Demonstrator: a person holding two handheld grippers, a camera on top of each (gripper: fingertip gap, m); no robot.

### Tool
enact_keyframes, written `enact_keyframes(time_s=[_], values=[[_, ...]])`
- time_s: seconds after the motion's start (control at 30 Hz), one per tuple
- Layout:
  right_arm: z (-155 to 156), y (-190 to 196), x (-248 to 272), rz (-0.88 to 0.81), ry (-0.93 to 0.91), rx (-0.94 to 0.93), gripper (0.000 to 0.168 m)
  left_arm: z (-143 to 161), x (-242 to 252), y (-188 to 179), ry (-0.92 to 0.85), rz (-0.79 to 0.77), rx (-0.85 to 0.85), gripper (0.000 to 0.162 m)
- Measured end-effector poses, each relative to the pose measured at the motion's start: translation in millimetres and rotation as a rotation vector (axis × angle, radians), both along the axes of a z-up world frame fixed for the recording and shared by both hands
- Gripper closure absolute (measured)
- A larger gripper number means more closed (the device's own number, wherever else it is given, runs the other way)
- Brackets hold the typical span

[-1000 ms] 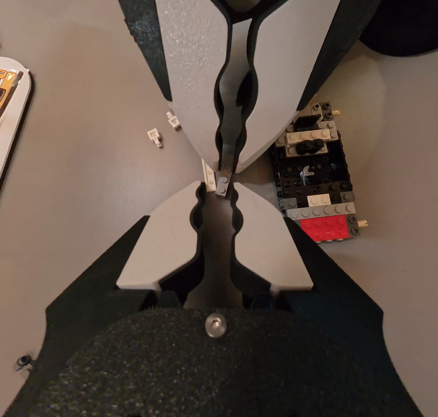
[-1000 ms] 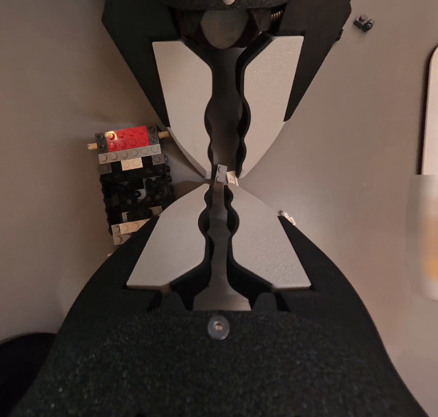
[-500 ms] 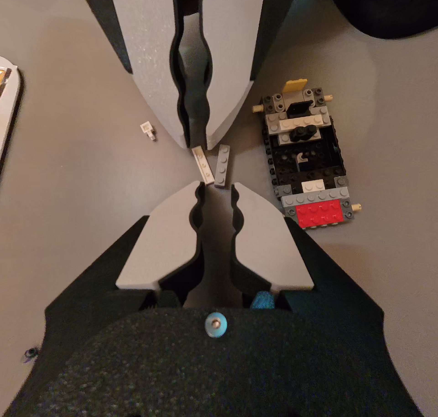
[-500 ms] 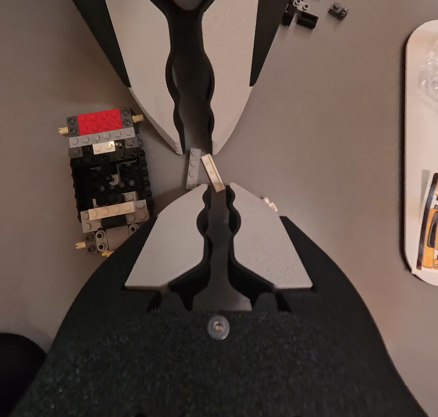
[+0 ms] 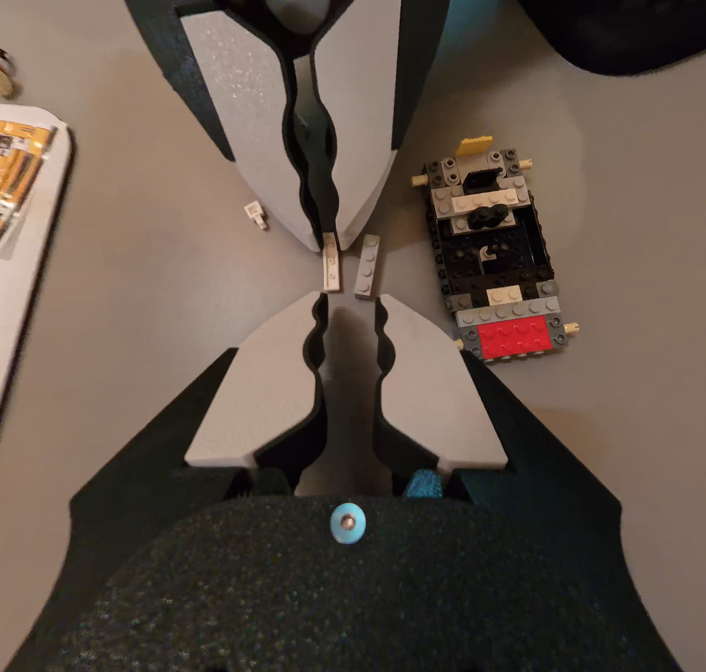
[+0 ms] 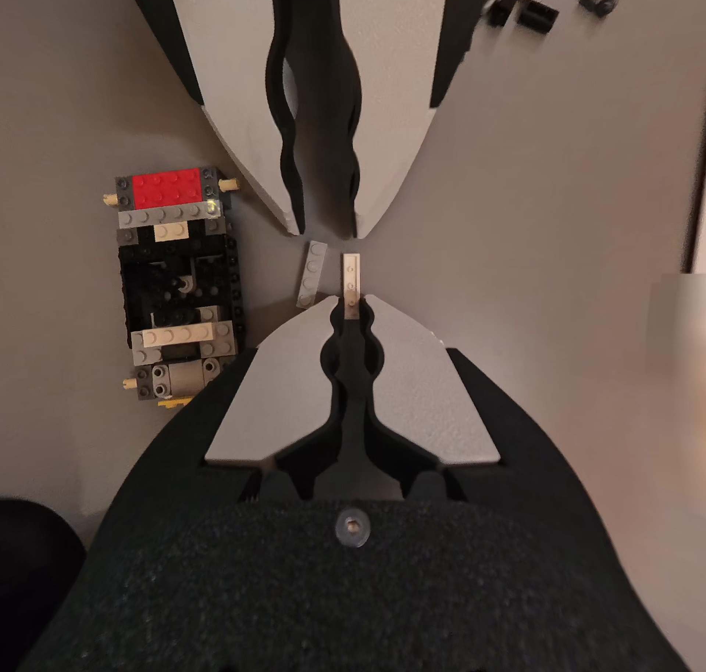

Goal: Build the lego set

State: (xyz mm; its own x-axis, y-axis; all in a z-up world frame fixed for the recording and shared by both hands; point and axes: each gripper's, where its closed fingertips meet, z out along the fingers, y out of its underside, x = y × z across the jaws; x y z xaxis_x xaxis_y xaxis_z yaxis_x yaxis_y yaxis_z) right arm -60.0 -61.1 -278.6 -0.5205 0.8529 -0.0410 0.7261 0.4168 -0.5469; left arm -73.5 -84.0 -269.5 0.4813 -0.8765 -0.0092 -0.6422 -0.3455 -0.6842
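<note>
Our right gripper (image 6: 350, 300) pinches the white plate's (image 6: 351, 285) end — our left gripper (image 5: 351, 300) gapes empty beside the grey plate (image 5: 367, 266).

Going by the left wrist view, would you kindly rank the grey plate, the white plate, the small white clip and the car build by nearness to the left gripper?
1. Grey plate and white plate, just ahead: too close to call.
2. Small white clip, ahead-left of the left gripper.
3. Car build, right.

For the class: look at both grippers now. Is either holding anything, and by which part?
The right gripper pinches the white plate by its near end. The left gripper is open and empty.
</note>
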Motion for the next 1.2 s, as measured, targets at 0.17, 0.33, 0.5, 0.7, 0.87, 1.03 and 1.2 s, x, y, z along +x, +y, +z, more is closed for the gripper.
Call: enact_keyframes(time_s=[0.17, 0.33, 0.5, 0.7, 0.87, 1.03, 1.2], values=[[38, -8, 2, -0.046, 0.11, -0.214, 0.161, 24, 3, 6, -0.029, -0.008, 0.169, 0.14], [55, -19, 10, -0.027, 0.131, -0.387, 0.162, 49, 12, 6, -0.025, -0.051, 0.352, 0.143], [54, -23, 14, -0.009, 0.109, -0.453, 0.162, 56, 21, -1, 0.02, -0.109, 0.444, 0.15], [58, -26, 18, 0.008, 0.11, -0.498, 0.161, 54, 23, -5, 0.062, -0.147, 0.472, 0.151], [61, -28, 19, 0.02, 0.112, -0.515, 0.162, 55, 25, -7, 0.068, -0.157, 0.483, 0.156], [68, -18, 12, -0.026, 0.2, -0.463, 0.155, 53, 16, 1, -0.04, -0.046, 0.329, 0.159], [76, -9, 6, -0.015, 0.347, -0.117, 0.147, 53, 10, 5, -0.441, 0.15, -0.166, 0.159]])
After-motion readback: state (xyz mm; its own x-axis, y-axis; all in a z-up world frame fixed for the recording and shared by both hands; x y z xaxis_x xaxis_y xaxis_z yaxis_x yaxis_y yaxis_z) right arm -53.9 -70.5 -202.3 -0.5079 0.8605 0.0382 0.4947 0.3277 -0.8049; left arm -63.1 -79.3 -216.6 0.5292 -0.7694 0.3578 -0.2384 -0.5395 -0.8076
